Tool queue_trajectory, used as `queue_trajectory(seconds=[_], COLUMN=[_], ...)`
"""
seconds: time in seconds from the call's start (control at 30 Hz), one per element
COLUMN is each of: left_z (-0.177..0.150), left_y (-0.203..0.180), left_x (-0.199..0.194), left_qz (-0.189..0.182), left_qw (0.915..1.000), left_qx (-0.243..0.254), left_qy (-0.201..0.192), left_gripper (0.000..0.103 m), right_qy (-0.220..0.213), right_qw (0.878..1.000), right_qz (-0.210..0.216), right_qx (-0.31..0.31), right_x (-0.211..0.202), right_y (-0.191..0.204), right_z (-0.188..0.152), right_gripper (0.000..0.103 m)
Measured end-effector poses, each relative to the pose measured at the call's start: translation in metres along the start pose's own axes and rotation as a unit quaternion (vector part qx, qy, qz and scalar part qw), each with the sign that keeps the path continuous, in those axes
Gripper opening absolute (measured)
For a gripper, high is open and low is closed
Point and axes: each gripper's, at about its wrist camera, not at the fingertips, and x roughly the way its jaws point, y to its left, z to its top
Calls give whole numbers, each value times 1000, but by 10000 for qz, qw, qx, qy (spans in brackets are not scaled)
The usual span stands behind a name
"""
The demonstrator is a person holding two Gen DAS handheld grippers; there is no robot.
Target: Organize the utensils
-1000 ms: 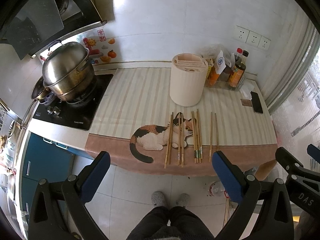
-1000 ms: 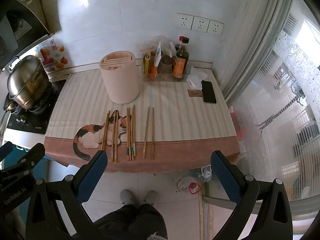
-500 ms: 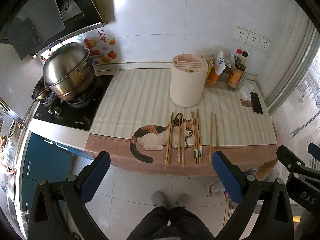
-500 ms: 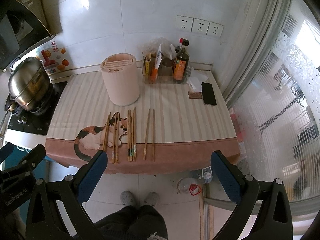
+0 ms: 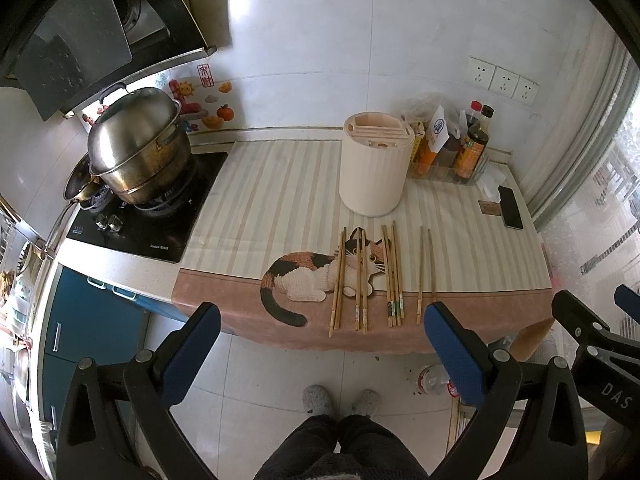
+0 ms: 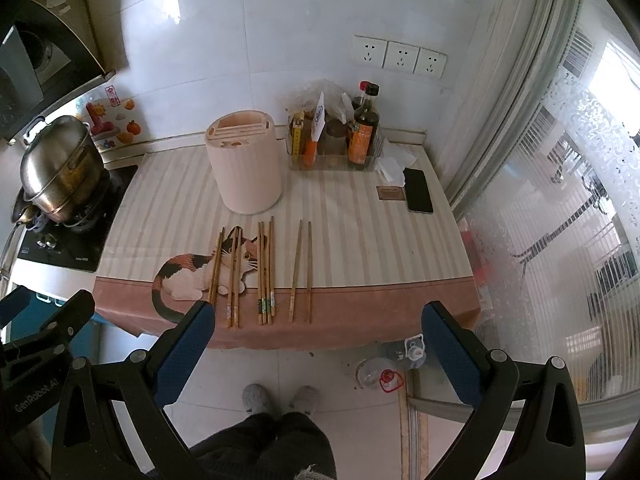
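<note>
Several wooden chopsticks [image 5: 362, 276] [image 6: 264, 270] lie in pairs, side by side, near the front edge of a striped cat-print mat [image 5: 280, 200] [image 6: 352, 240]. Behind them stands a cream utensil holder [image 5: 374, 164] [image 6: 245, 162] with slots in its top. My left gripper [image 5: 322, 352] is open and empty, held above the floor in front of the counter. My right gripper [image 6: 316, 348] is likewise open and empty, at the same height. Each gripper shows at the edge of the other's view.
A steel pot [image 5: 138, 146] sits on the black stove [image 5: 140, 220] at the left. Sauce bottles [image 6: 362, 130] in a clear tray, a phone [image 6: 418, 190] and tissues lie at the back right. A plastic bottle [image 6: 386, 364] lies on the floor. A person's legs [image 5: 340, 448] show below.
Both grippers have shifted slightly; the counter sits a little lower and closer in the views. Nothing on the counter has moved.
</note>
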Motion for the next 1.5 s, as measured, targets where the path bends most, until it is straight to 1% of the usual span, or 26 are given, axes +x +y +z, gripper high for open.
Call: queue_trajectory(seconds=[0.77,0.97,1.23,1.37,1.5], left_z=[2,3,3,8,16], left_y=[-4,-3,-4,-6,-4], left_x=[-3,-3,-1,19,66], left_qz=[14,19,6,177,624], left_qw=[10000,10000,9999,9994,9973], left_qx=[13,-5,-17,-21,-76], left_qy=[-58,-80,-140,-310,-393], left_gripper=[103,103,103,103,103], right_qy=[-29,-55,-44,-24,-189], right_qw=[10000,10000,9999,9999,9994], right_qz=[25,52,94,134,267], right_qx=[14,13,-1,49,113], right_x=[-3,-10,-9,2,24], right_y=[0,3,3,0,-4], right_z=[-3,1,6,10,14], right_gripper=[103,103,103,103,103])
